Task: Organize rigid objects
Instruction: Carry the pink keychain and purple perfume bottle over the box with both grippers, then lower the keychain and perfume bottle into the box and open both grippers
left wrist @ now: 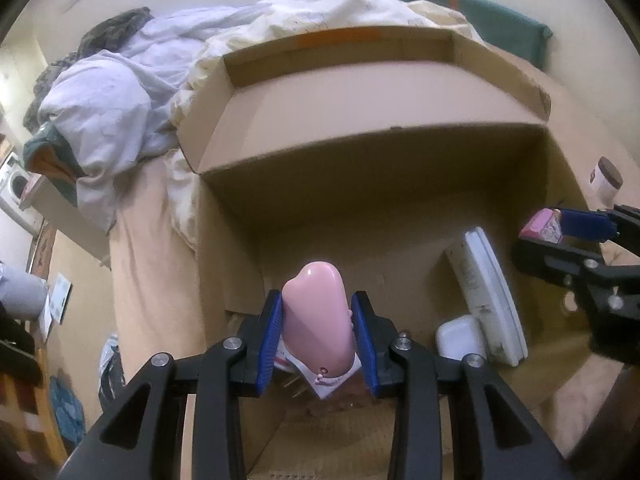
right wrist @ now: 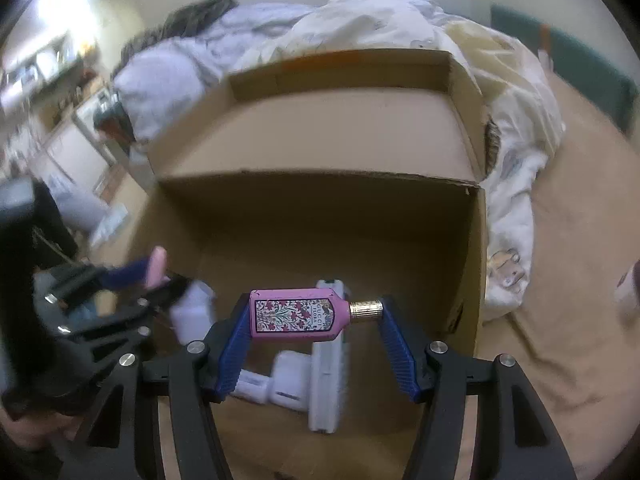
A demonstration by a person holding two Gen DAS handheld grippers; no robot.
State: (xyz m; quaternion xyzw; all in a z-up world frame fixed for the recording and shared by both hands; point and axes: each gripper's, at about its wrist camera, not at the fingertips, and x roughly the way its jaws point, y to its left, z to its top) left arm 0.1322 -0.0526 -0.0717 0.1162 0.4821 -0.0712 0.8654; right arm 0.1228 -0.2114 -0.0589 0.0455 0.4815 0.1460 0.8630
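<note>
Left hand-held gripper (left wrist: 318, 340) clamps a pink case (left wrist: 318, 320) over the cardboard box (left wrist: 360, 152); possibly plastic.

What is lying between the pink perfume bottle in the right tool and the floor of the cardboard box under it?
In the right wrist view, a long white device and a small white case lie on the box floor below the perfume bottle.

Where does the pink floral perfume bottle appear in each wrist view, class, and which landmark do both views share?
Left wrist view: perfume bottle at the far right edge, held by the right gripper.
Right wrist view: perfume bottle at lower centre, lying sideways between the jaws, gold cap pointing right.
Shared landmark: the open cardboard box.
</note>
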